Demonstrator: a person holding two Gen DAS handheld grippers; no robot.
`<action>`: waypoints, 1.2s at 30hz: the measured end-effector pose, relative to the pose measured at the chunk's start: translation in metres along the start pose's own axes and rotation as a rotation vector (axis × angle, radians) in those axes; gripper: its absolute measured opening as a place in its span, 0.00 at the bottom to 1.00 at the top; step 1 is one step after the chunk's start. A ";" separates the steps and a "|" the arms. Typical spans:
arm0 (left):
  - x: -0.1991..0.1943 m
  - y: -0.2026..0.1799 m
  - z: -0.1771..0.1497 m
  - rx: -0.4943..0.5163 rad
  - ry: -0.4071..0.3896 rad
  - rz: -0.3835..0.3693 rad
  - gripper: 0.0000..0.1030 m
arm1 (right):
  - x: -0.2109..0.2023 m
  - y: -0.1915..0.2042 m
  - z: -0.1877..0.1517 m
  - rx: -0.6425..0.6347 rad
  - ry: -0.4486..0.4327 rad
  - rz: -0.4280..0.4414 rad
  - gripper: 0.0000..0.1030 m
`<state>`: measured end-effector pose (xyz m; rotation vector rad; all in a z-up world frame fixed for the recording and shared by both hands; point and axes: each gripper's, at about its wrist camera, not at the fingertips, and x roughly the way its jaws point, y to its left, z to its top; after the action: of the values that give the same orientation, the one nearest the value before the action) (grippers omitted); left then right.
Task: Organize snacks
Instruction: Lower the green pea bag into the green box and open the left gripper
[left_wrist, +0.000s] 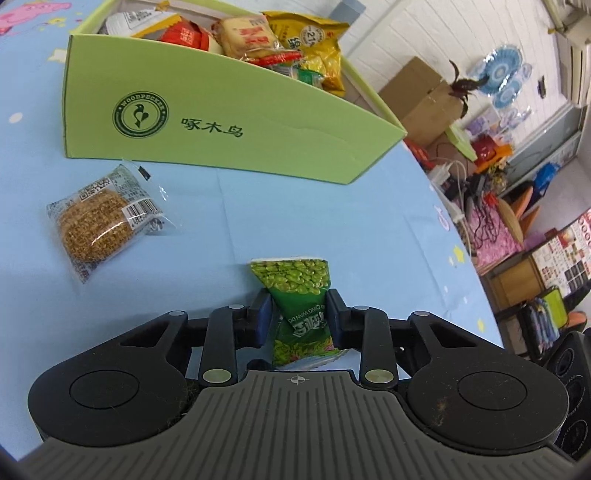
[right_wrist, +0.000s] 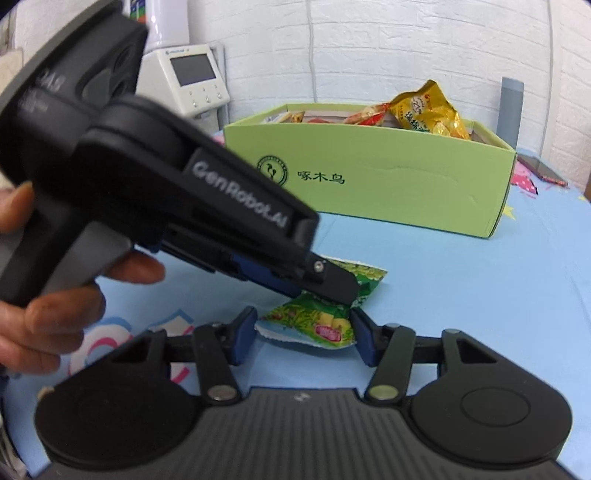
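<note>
Crinkly green pea packet (left_wrist: 301, 295) sits pinched in the left tongs (left_wrist: 300, 314); right tongs (right_wrist: 303, 334) bracket it loosely.

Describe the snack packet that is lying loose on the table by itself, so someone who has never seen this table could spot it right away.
Start from the big light-green box full of snacks on the blue tablecloth. In front of it, apart from the box, lies a clear packet holding a round golden-brown grain cake, with barcodes on its wrapper. Unlike the green pea packet pinched in the left gripper, nothing touches it.
</note>
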<state>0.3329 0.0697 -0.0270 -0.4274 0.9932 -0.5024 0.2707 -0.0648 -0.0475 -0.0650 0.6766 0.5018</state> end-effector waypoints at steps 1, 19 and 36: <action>-0.003 -0.001 0.003 -0.007 -0.008 -0.006 0.11 | -0.002 -0.001 0.002 0.004 -0.009 0.004 0.56; 0.051 -0.041 0.185 0.074 -0.110 0.044 0.13 | 0.061 -0.099 0.146 -0.035 -0.097 -0.051 0.58; 0.031 -0.052 0.151 0.149 -0.209 0.109 0.44 | 0.077 -0.103 0.138 -0.054 -0.130 -0.091 0.94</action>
<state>0.4681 0.0261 0.0537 -0.2840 0.7679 -0.4209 0.4509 -0.0929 0.0027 -0.1125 0.5304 0.4324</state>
